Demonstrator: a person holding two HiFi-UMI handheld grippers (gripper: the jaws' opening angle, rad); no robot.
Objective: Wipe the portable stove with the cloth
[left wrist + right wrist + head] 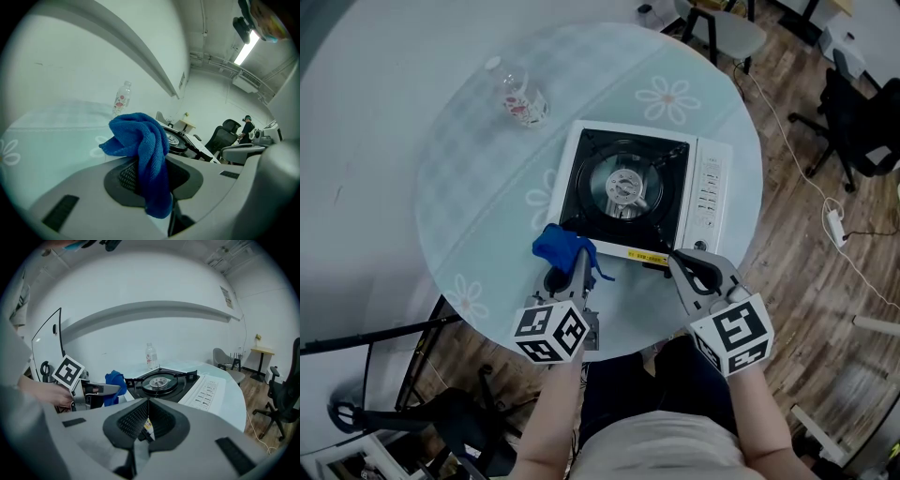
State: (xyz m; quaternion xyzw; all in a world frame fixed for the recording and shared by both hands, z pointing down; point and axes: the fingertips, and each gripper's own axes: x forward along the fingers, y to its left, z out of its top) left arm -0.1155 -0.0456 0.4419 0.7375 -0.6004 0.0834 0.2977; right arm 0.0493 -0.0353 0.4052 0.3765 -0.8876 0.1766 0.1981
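The portable stove (705, 188), a white body with a black burner well, sits on the round glass table (478, 197). My left gripper (578, 261) is shut on a bunched blue cloth (562, 245) just off the stove's near left corner; whether the cloth touches the stove is unclear. In the left gripper view the cloth (140, 140) hangs from between the jaws (152, 168), with the stove (180, 140) behind it. My right gripper (678, 259) is shut with nothing in it, its tips at the stove's front edge. In the right gripper view its jaws (146, 414) point at the stove (161, 380) and cloth (114, 380).
A clear plastic bottle (521, 96) stands on the table beyond the stove's far left. Black office chairs (862, 131) and a light chair (727, 28) stand on the wood floor to the right. A power strip with cable (834, 223) lies there too.
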